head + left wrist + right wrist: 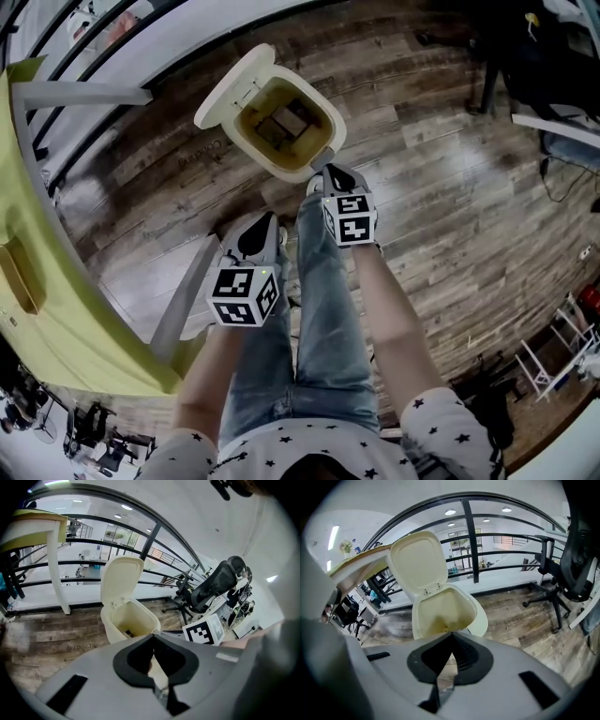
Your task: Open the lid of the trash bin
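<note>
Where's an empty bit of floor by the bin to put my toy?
Bare wood floor lies right of the bin, before the dark chair. A smaller patch sits between the bin and the yellow table. In front of the bin it's crowded: left gripper, right gripper and the person's legs.

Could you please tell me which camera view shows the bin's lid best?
The right gripper view: the lid stands open and large, its whole inner face toward the camera. The left gripper view shows the lid smaller; the head view sees the lid from above, foreshortened.
</note>
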